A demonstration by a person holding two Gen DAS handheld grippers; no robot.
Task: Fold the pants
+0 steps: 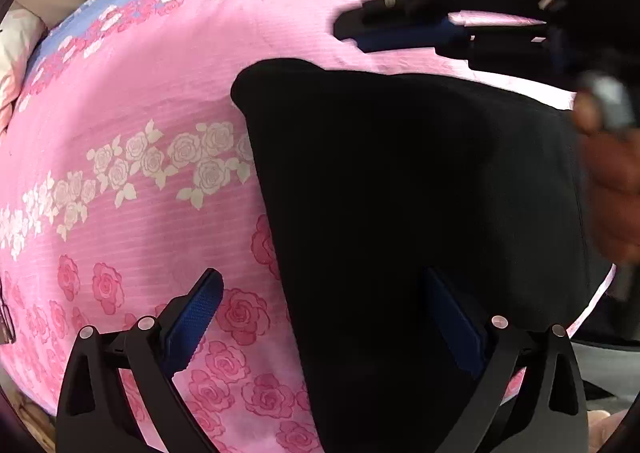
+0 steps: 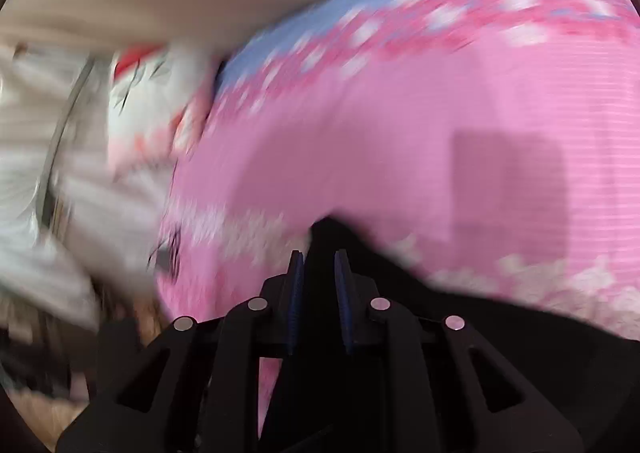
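The black pants [image 1: 400,213] lie on a bed under a pink rose-print sheet [image 1: 160,93] with a blue border. The left claw [image 1: 320,317] is spread wide above them; the right claw [image 2: 319,261] pinches a fold of pants. Pale bedding [image 2: 80,173] blurs beside it.

Right-wrist view smeared; pants [image 2: 500,317] edges indistinct.

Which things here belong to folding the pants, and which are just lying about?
Job in hand:
black fabric pants
left claw, open
right claw, state unclear

Lying about:
pink rose-print bedsheet
white and red patterned cloth, blurred, beside the sheet
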